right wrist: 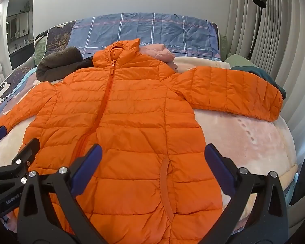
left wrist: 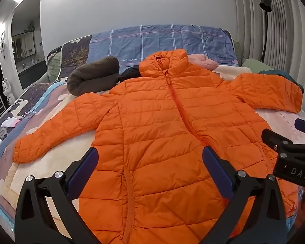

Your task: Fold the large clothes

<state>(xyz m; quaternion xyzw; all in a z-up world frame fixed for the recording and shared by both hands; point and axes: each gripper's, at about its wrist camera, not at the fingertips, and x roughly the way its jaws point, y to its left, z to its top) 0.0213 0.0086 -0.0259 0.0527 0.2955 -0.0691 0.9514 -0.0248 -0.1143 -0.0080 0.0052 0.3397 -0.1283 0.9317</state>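
Orange puffer jacket (left wrist: 168,126) lies face up and zipped on the cream blanket (left wrist: 57,158) of the bed, collar toward the headboard, hem toward me, both sleeves spread out sideways. Its long axis runs straight away from the tongs, along the zipper (right wrist: 103,109).

Starting at the left: the left sleeve (left wrist: 57,126) angles out and down toward my side, its cuff well apart from my left gripper (left wrist: 150,162). That gripper hangs over the lower left front panel, jaws wide, nothing between them. My right gripper (right wrist: 153,158) hovers over the lower right panel by the pocket, jaws wide too and empty. Farther right, the right sleeve (right wrist: 233,91) stretches out nearly level, its cuff near the bed's edge.

I judge each sleeve belongs to the gripper on its own side; the left cuff looks the nearer reach.
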